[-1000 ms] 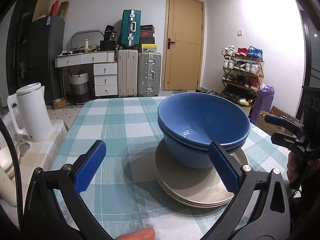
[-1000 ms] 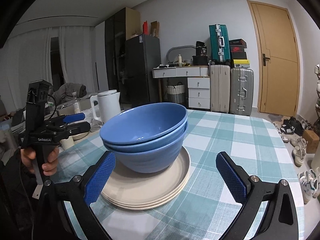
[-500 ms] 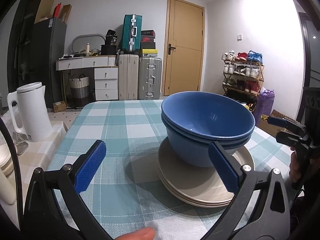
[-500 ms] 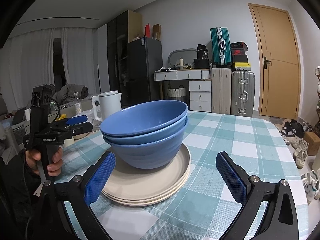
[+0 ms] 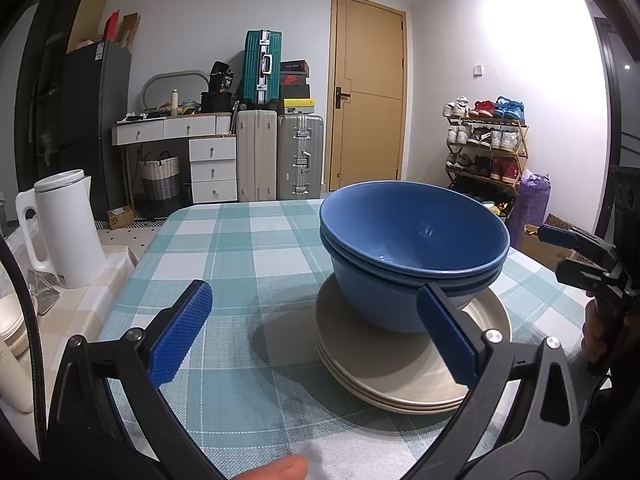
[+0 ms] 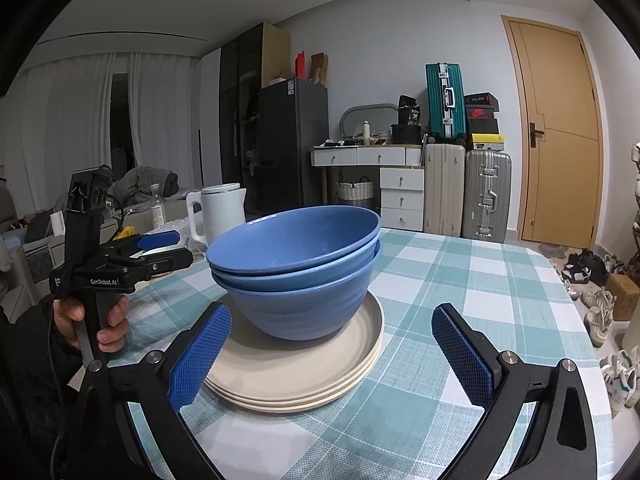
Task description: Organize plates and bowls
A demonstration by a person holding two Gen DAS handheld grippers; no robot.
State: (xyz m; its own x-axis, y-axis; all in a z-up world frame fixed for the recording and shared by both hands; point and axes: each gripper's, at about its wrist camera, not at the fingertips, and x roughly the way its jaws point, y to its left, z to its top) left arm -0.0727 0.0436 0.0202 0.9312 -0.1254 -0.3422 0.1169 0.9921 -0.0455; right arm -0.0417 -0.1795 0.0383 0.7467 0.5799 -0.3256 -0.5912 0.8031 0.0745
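While blue bowls (image 6: 296, 272) rest nested on stacked plates (image 6: 296, 372), both the left gripper (image 5: 312, 340) and right gripper (image 6: 332, 352) gape empty; any lift should grip the plates' rim evenly.

Nested blue bowls (image 6: 296, 276) sit on stacked plates (image 6: 296, 376); the right claw (image 6: 330, 354) gapes before them, empty.

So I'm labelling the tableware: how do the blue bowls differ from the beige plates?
The blue bowls are deep, the beige plates flat. The bowls are nested on top; the plates lie stacked underneath, on the checked tablecloth. The plates spread wider than the bowls' base. Both are plain, glossy stacks, and neither is held by any claw.
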